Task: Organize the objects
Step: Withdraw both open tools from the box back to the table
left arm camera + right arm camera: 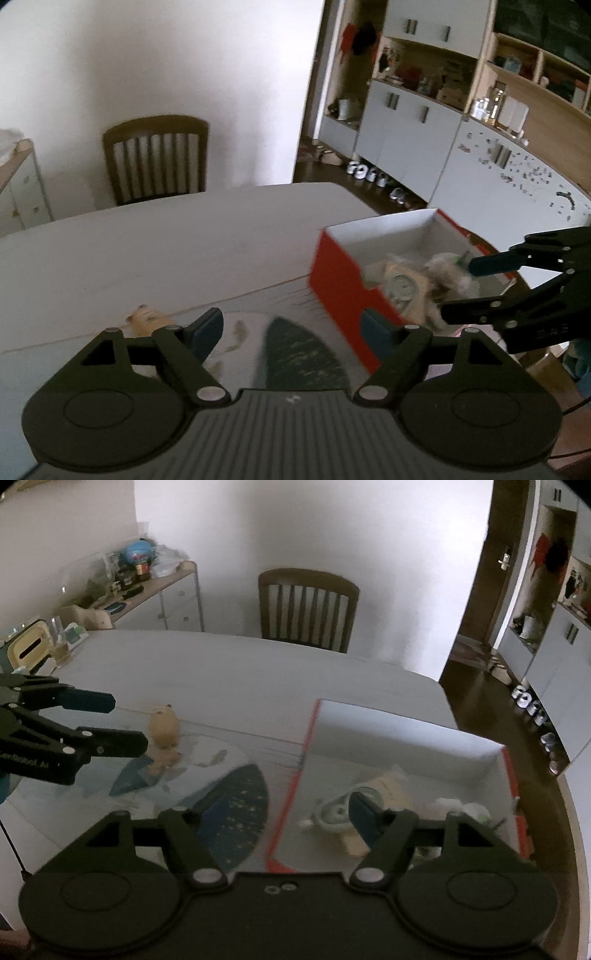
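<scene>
Currently both grippers over white table (229, 672), jaws apart, nothing between the pads. Left gripper (291, 328) spread wide above a dark patterned mat (295, 354); right gripper (280, 812) likewise released, its right finger (364, 814) hanging over the box interior. Red box (340, 280), white inside, open-topped, near the table's right edge; long axis running away from the right wrist camera, one short wall notched toward the left gripper. Inside: a tan soft toy (388, 786) with a round pale face or dial, lying on the floor of the box, plus a whitish fluffy item (458, 806) at the right side; orientation of both hard to read, motion blur heavy. Outside the box: small tan plush figure (164, 725) on the table, left of the mat, seemingly lying with its head toward the far side of the table, long axis roughly front to back. Right wrist view only: full plush figure, left gripper entering from the left edge just beside it, sideboard with bottles and clutter (136, 572). Left wrist view only: shelving wall with white cabinets (406, 125), shoes on the floor (369, 173), right gripper reaching over the box rim. Wooden chair (308, 609) behind the table in both.
</scene>
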Motion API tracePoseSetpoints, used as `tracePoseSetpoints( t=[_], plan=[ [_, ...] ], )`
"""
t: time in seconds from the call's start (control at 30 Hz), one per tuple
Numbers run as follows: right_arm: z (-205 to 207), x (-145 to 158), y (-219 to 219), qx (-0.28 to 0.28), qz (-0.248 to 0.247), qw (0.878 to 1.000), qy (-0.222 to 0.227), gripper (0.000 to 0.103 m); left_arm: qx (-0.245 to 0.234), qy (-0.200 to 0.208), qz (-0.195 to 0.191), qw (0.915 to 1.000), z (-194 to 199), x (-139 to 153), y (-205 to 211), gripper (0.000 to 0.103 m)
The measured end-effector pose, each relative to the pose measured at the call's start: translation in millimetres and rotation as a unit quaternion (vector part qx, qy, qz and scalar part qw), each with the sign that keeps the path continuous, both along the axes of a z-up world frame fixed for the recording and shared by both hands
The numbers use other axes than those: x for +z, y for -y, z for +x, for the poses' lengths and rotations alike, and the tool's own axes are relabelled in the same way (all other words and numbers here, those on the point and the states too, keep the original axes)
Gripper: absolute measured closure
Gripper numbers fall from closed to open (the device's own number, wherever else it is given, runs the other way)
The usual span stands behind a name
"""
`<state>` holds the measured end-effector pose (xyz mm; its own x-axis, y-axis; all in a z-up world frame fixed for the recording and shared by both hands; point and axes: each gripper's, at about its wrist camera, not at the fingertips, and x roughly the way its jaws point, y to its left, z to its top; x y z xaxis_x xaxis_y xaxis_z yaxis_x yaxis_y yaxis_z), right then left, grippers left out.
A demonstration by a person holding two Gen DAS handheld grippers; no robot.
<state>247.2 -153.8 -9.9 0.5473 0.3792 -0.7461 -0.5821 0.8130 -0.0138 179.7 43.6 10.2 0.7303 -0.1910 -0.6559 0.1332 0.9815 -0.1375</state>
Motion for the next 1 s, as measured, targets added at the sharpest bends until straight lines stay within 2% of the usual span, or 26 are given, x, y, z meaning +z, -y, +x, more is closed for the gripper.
tracePoseSetpoints(
  t=[0.33,0.4,0.43,0.77,0.9,1.0],
  plan=[
    [-13.8,-21.5,-54.4,0.003,0.006,1.000,-0.019,0.018,0.025,-0.031,0.006,0.9992,-14.7,-27.8,-65.7,0.016],
    [-15.0,-27.5,-67.3,0.001,0.004,1.000,-0.022,0.018,0.026,-0.037,0.006,0.9990,-14.5,-31.6,-75.0,0.001],
    [-15.1,-29.8,-72.6,0.001,0.003,1.000,-0.025,0.018,0.028,-0.038,0.005,0.9989,-14.7,-34.3,-80.0,0.000],
    [-16.7,-60.2,-123.1,0.005,-0.013,0.999,-0.052,0.018,0.030,-0.066,0.004,0.9974,12.3,-64.8,-120.4,0.000],
    [-13.5,-71.7,-140.8,0.002,-0.016,0.998,-0.061,0.018,0.022,-0.068,0.020,0.9972,29.0,-75.4,-123.1,0.000],
    [-10.1,-79.6,-152.9,0.003,-0.019,0.998,-0.066,0.018,0.019,-0.077,0.014,0.9967,43.1,-84.3,-125.5,0.000]
  ],
)
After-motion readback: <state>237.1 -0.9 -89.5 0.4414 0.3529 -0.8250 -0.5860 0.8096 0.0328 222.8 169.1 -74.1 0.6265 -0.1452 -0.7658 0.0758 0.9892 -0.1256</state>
